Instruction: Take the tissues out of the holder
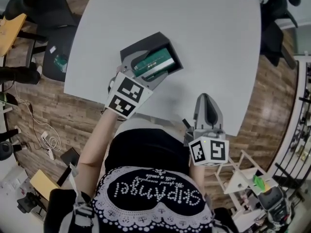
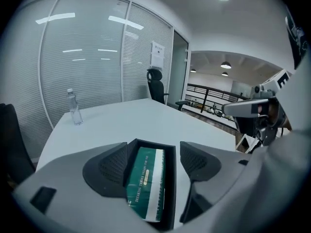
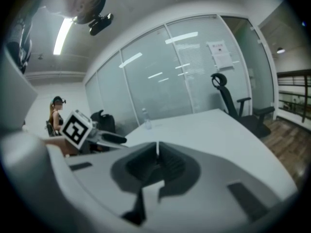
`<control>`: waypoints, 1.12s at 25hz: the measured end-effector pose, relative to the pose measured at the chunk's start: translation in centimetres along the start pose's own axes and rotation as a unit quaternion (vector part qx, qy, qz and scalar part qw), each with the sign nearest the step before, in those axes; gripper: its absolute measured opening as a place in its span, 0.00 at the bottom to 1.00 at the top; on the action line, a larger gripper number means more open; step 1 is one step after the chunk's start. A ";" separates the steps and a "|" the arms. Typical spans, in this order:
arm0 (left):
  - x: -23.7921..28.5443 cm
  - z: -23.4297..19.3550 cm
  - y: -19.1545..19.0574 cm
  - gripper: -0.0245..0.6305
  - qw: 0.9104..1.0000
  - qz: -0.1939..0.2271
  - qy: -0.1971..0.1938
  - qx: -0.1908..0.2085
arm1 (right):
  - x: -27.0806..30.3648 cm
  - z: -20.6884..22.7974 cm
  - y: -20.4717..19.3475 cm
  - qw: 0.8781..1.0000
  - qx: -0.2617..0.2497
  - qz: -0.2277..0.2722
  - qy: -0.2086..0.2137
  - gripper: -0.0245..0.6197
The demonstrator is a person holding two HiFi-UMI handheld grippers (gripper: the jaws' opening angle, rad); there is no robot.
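A black open-topped holder point(image 1: 167, 40) stands on the white table point(image 1: 194, 28), near its front edge, with a green and white tissue pack point(image 1: 154, 62) lying in it. My left gripper point(image 1: 145, 71) is at the holder, open. In the left gripper view the tissue pack point(image 2: 146, 181) and the holder point(image 2: 170, 188) lie between the two dark pads point(image 2: 109, 169), and the right pad stands clear of the holder's wall. My right gripper point(image 1: 205, 101) hovers at the table's front edge, to the right of the holder. Its jaws are shut with nothing in them point(image 3: 157, 160).
A clear water bottle point(image 2: 74, 107) stands at the far side of the table. A black office chair point(image 2: 155, 84) is beyond it, by the glass wall. Chairs point(image 1: 53, 28) and cables point(image 1: 39, 135) lie on the wooden floor at the left. A person point(image 3: 56, 113) sits far off.
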State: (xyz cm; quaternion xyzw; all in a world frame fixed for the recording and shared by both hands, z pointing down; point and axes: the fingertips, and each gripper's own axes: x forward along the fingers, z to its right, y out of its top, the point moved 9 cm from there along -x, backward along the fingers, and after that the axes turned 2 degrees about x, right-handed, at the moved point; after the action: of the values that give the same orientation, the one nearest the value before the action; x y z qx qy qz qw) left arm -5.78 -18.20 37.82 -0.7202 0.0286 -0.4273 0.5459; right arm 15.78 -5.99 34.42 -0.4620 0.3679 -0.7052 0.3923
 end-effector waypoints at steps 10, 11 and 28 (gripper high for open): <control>3.8 0.1 -1.3 0.56 0.999 -0.047 -0.001 0.017 | 0.7 1.5 0.6 1.000 0.007 -0.007 -0.012 0.09; 4.2 0.1 -1.5 0.56 0.999 -0.052 -0.003 0.015 | 0.9 1.6 0.6 1.000 0.007 -0.009 -0.012 0.09; 7.2 -0.3 -3.4 0.58 0.994 -0.104 -0.014 -0.013 | 2.0 2.8 0.7 0.999 0.016 -0.021 -0.022 0.09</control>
State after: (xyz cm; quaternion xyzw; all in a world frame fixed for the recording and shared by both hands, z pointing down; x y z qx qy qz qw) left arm -2.87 -20.72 44.78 -0.7323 -0.0486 -0.4715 0.4890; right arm 18.07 -8.56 35.37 -0.4783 0.3383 -0.7088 0.3930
